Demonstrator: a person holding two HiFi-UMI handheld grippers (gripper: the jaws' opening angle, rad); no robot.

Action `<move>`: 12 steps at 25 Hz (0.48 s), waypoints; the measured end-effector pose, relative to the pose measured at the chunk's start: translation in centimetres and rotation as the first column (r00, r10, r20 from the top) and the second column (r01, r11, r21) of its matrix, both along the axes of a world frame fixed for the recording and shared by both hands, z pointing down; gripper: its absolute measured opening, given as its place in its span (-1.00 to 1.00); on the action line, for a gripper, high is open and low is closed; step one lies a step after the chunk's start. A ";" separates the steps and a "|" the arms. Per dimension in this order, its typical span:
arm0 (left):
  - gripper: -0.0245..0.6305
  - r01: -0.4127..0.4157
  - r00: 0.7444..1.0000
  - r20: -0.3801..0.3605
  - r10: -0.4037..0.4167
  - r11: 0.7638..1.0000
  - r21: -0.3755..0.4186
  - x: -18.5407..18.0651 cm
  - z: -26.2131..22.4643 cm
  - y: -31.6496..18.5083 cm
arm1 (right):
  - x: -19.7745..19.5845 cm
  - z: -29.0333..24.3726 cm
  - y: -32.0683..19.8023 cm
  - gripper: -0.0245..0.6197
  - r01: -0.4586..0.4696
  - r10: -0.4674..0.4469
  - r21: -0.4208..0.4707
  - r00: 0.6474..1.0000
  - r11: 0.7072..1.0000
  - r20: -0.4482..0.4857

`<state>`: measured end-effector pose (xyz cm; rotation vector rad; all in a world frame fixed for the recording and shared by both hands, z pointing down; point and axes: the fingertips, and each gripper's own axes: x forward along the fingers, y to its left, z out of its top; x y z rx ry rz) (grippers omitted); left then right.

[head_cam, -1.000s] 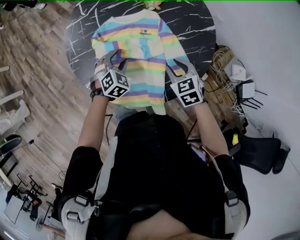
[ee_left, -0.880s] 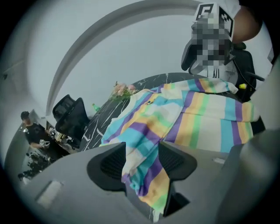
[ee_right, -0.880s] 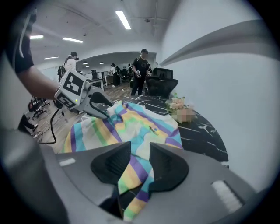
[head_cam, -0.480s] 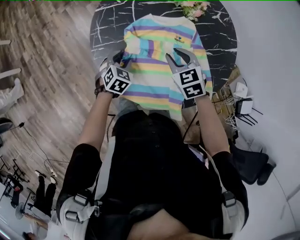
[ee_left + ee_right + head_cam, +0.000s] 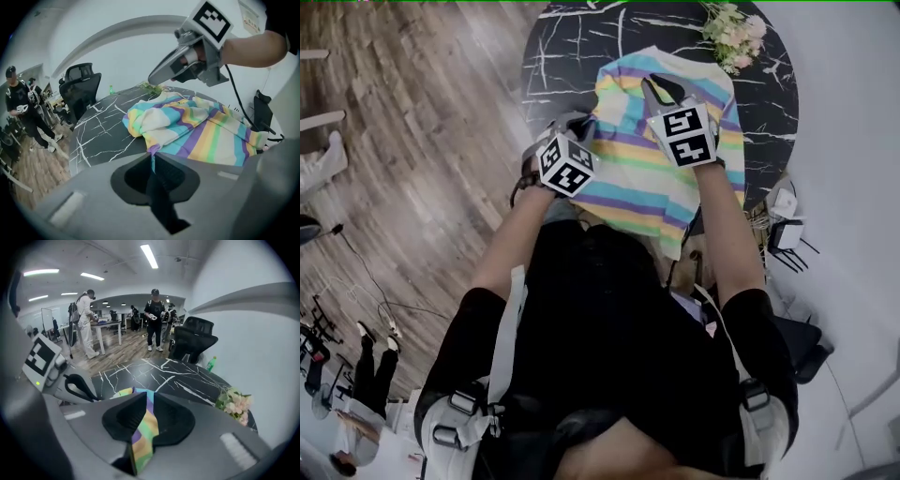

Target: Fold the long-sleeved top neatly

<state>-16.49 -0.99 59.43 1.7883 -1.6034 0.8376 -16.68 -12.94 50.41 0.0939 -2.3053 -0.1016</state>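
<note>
left gripper (image 5: 153, 157) and right gripper (image 5: 146, 404) just closed, pinching the top (image 5: 649, 178) — i'd carry both evenly, edge taut.

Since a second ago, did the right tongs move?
Yes. The right tongs went from the table's near edge further in, toward the flowers. They have just been closing, with the striped top between them.

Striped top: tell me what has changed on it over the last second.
Both grippers have just been closing their fingers. The left gripper now pinches the left edge of the striped top, and the right gripper has moved in over the top and grips a fold. The top stays on the black table.
</note>
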 end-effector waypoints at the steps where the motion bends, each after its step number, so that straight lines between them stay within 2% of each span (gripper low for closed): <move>1: -0.83 0.005 1.000 -0.013 -0.005 1.000 0.004 -0.2 -0.1 0.2 | -0.9 0.8 -0.2 -0.76 0.032 -0.032 0.021 0.999 0.999 -0.030; 3: -0.83 0.012 0.999 -0.042 -0.011 1.000 0.008 -0.3 -0.1 0.6 | -2.5 2.6 -0.6 -0.66 0.126 -0.120 0.059 0.988 0.990 -0.098; 5: -0.83 0.013 0.998 -0.064 -0.012 1.000 0.009 -0.5 -0.1 1.0 | -4.1 4.1 -0.2 -0.56 0.252 -0.241 0.062 0.958 0.966 -0.155; 8: -0.82 0.011 0.997 -0.079 -0.010 1.000 0.011 -0.9 -0.1 1.1 | -6.0 5.4 1.0 -0.52 0.424 -0.408 0.027 0.885 0.905 -0.224; 12: -0.82 0.026 0.995 -0.099 -0.025 1.000 0.006 -1.3 0.0 1.4 | -7.2 6.6 2.6 -0.51 0.574 -0.556 -0.031 0.778 0.818 -0.293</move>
